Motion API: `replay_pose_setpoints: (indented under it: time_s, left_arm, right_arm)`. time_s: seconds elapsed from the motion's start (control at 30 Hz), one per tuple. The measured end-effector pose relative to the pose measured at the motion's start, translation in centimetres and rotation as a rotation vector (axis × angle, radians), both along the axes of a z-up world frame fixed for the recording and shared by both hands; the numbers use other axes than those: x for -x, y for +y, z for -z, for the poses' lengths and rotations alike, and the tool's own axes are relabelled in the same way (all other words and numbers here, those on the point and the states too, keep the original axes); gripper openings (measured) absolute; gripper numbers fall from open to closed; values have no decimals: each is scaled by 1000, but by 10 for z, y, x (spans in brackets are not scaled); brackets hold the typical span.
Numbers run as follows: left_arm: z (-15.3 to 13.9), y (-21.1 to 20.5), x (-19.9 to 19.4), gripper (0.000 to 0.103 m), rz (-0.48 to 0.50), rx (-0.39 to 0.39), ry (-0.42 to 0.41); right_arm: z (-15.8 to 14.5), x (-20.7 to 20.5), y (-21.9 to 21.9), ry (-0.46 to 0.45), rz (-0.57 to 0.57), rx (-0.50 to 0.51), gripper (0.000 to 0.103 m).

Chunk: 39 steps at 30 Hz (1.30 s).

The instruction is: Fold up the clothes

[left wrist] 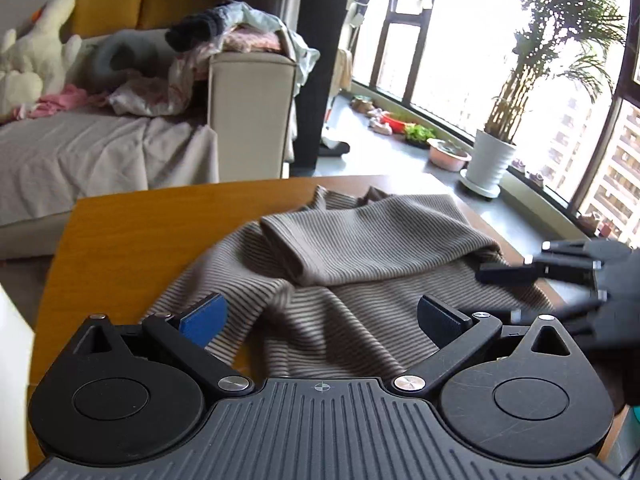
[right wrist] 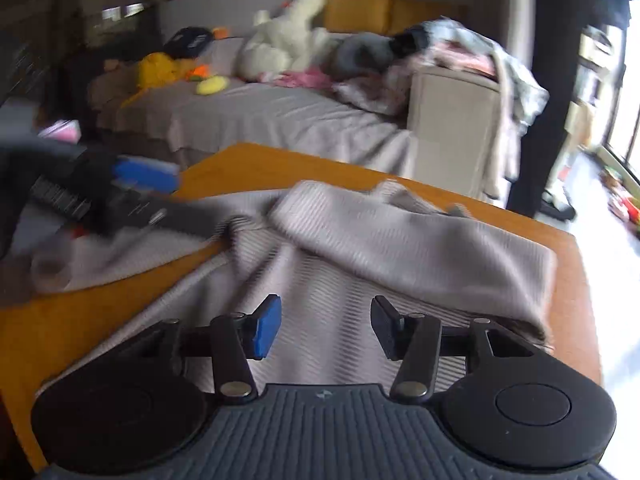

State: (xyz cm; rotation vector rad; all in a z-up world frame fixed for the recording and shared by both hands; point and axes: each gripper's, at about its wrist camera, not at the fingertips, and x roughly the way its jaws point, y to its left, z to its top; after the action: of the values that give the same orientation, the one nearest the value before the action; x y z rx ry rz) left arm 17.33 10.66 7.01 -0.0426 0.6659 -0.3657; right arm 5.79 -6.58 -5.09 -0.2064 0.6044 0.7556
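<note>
Ribbed striped brown sweater [left wrist: 360, 280] bunched on orange wooden desk [left wrist: 132, 232]. Left claw [left wrist: 320, 316] and right claw [right wrist: 324, 328] both released, empty. Right view motion-blurred; sweater's 6 o'clock edge hidden.

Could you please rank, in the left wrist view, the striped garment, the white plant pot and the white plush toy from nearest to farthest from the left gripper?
1. Striped garment: on the table, directly under the open left gripper.
2. White plant pot: right, on the window ledge.
3. White plush toy: far left, on the sofa.
</note>
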Motion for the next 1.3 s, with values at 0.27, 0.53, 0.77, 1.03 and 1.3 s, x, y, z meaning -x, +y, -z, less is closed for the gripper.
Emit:
replay_pose_setpoints:
  time_s: [0.27,0.53,0.77,1.03,1.3]
  left_arm:
    - [-43,40,12,103,-123,-12,-91]
    - [-79,72,22,103,-220,-16,-168]
    - [-90,75,28,103,-213,9,-233]
    - [-90,53,7,103,-149,-6,-216]
    - [-54,30,-4,103,-99,-13,-145]
  right_arm:
    - [20,44,120,-19,-310,16,51]
    - [40,31,170,55,-313,49,18]
    - [-25,-62,51,40,42,-191,4]
    - [-63,-93,-105,-38,366,-318,4]
    - [-48,-108,-156,-7,499,-334,4]
